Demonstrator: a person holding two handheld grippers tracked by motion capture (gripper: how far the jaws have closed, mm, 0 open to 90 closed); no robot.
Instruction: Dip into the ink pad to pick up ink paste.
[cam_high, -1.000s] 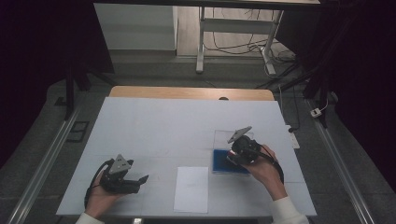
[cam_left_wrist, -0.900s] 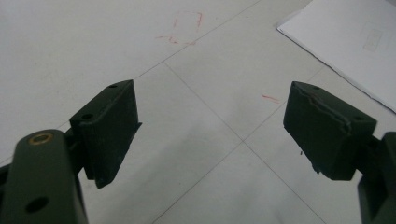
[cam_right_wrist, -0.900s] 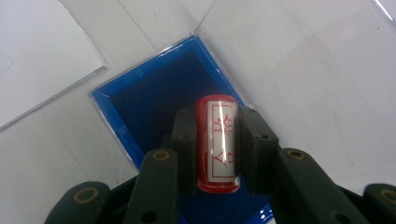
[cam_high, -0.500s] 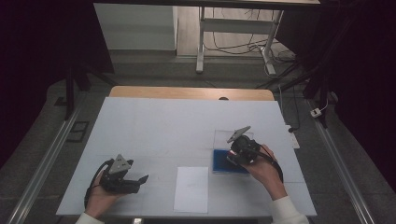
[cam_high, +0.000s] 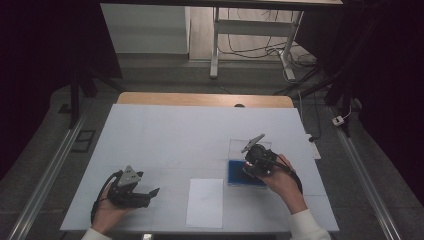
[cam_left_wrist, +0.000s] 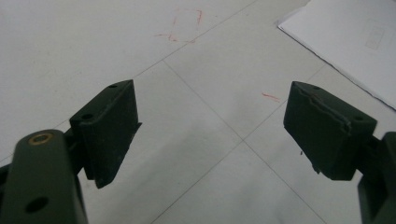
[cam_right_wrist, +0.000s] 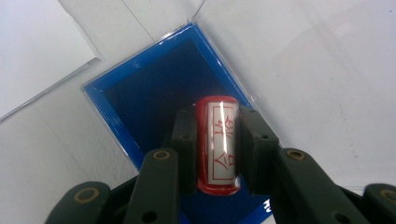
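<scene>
Over the blue ink pad (cam_right_wrist: 154, 88), right gripper (cam_right_wrist: 218, 149) fingers (cam_right_wrist: 184, 140) clamped on red stamp (cam_right_wrist: 218, 140).

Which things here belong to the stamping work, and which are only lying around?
In use:
- red stamp, clamped in the right gripper
- blue ink pad beneath it
- white paper sheet, probably the sheet to be stamped

Lying about:
- left gripper, open and empty
- cables on the floor
</scene>
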